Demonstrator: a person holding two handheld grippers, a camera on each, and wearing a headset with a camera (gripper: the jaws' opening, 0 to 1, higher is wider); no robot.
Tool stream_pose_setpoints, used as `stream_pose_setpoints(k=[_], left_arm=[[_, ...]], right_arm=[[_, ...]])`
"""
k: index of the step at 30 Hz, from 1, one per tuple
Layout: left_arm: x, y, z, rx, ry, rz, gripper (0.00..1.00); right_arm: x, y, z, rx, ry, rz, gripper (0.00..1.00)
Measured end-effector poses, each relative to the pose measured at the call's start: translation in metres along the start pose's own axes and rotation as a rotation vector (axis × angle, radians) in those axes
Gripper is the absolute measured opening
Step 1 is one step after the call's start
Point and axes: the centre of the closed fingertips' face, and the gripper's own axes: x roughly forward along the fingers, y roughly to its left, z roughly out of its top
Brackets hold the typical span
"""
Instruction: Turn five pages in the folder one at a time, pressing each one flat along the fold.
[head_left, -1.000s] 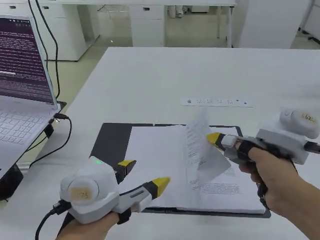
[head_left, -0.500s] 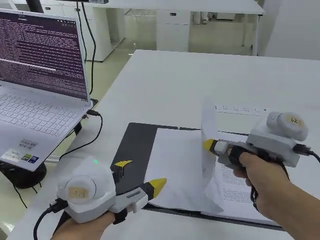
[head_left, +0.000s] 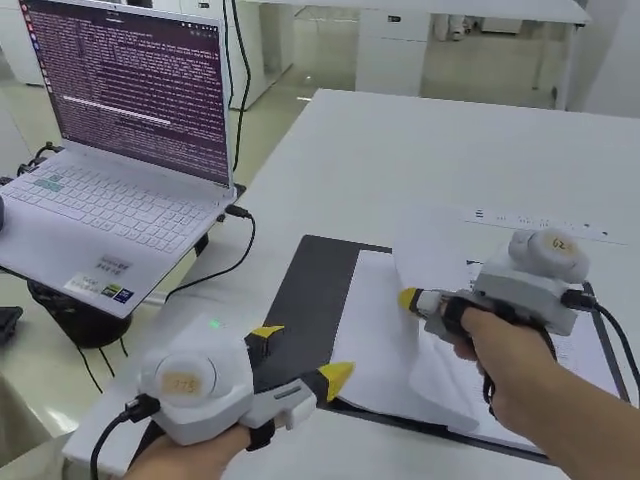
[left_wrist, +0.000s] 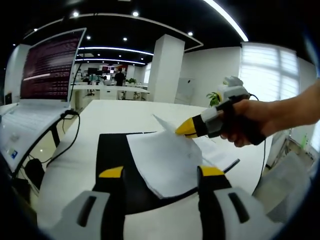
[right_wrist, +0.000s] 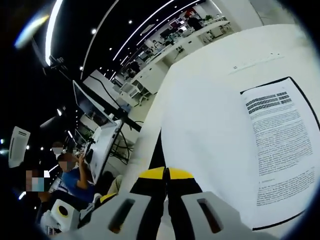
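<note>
The black folder lies open on the white table, with a printed page lying flat on its right side. My right gripper is shut on the edge of a white page, which it holds lifted and bowed over the middle of the folder. In the right gripper view the jaws are pressed together on the blank sheet. My left gripper hovers open at the folder's near left corner, holding nothing. In its own view the left gripper frames the page and the right gripper.
An open laptop stands on the left, and its cable runs across the table near the folder. A white power strip lies beyond the folder. The table's edge is close below my left gripper.
My right gripper has carried the lifted page leftwards over the fold, and the page now leans left. The left gripper stays open by the near left corner. The head camera swung left.
</note>
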Motion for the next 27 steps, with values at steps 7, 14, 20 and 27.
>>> stream_pose_setpoints(k=[7,14,20,27], left_arm=[[-0.006,0.008,-0.008,-0.014,0.018,0.015,0.56],[-0.008,0.013,-0.020,-0.012,0.051,0.018,0.56],[-0.004,0.015,-0.025,-0.013,0.073,0.022,0.55],[0.007,0.008,-0.028,0.010,0.101,0.000,0.55]], right_arm=[[0.033,-0.006,-0.017,0.006,0.066,-0.034,0.00],[0.055,-0.017,-0.035,-0.028,0.154,-0.082,0.00],[0.068,-0.025,-0.050,-0.097,0.225,-0.099,0.00],[0.076,-0.023,-0.065,-0.107,0.239,-0.053,0.03]])
